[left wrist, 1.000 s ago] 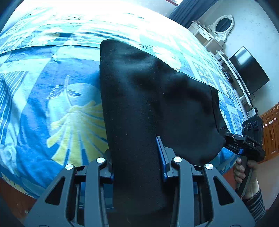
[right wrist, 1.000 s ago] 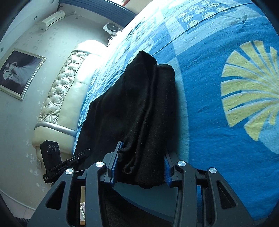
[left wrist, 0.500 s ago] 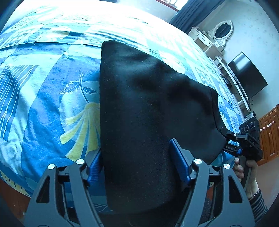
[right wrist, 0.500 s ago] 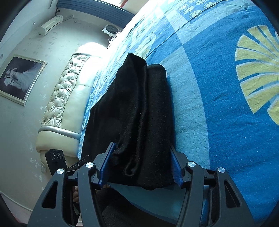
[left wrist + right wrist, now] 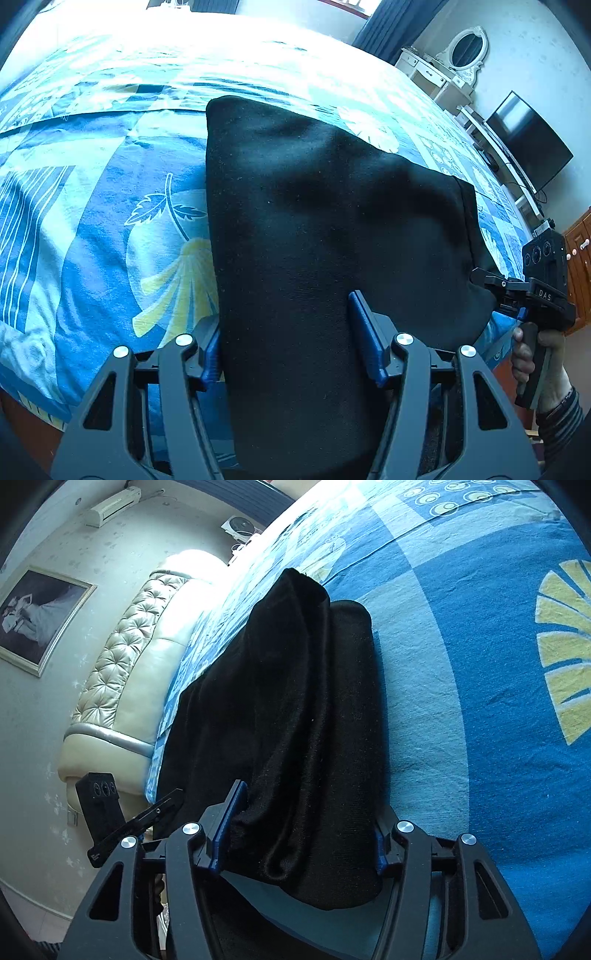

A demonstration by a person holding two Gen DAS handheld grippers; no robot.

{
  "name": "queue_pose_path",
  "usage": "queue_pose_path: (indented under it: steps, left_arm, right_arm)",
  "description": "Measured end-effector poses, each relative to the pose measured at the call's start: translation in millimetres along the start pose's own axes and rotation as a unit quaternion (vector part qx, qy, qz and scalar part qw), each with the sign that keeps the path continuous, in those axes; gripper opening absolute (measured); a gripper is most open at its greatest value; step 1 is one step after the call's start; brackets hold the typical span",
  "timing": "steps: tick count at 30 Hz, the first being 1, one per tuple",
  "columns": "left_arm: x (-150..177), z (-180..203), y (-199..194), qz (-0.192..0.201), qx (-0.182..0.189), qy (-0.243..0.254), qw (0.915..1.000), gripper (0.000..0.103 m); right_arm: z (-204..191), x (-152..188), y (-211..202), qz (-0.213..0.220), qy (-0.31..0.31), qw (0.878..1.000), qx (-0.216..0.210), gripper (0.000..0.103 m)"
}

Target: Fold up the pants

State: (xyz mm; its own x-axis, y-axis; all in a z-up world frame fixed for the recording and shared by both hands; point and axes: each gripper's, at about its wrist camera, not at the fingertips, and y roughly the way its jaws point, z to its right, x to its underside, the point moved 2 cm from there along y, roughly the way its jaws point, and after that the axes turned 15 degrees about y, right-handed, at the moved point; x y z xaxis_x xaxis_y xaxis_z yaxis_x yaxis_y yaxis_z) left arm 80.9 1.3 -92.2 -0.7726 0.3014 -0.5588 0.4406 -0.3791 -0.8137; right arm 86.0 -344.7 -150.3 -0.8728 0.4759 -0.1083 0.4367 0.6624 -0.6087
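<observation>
Black pants [image 5: 314,203] lie folded in a long band on a bed with a blue patterned cover [image 5: 92,221], their near end hanging over the bed's edge. My left gripper [image 5: 284,321] straddles that near end; its jaws are closing, with the cloth filling the gap and both blue pads against it. At the right a hand [image 5: 543,354] holds my right gripper [image 5: 517,291] at the pants' other corner. In the right wrist view the bunched pants [image 5: 288,683] sit between my right gripper's [image 5: 308,812] closing jaws, pads touching cloth. The left gripper [image 5: 147,812] shows at the lower left.
A tufted cream headboard [image 5: 122,672] ends the bed on one side. A television [image 5: 528,147], a white dresser with an oval mirror [image 5: 443,74] and a wooden cabinet [image 5: 580,266] line the far wall. The bed cover [image 5: 480,664] stretches flat beyond the pants.
Both grippers let go of a narrow pinch, spread wide, and now close again around a broader bunch of the pants. The hands have barely moved.
</observation>
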Motion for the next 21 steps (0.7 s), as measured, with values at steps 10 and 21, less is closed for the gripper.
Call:
queue_pose_path:
  steps: [10,21]
  left_arm:
    - [-3,-9,-12,0.005,-0.004,-0.002,1.0,0.038]
    - [6,-52,-29,0.016,-0.034,-0.04,0.9985,0.038]
  right_arm:
    - [-9,1,6,0.01,0.003,1.0,-0.004,0.046]
    - [-42,9,46,-0.014,-0.023,1.0,-0.011,0.046]
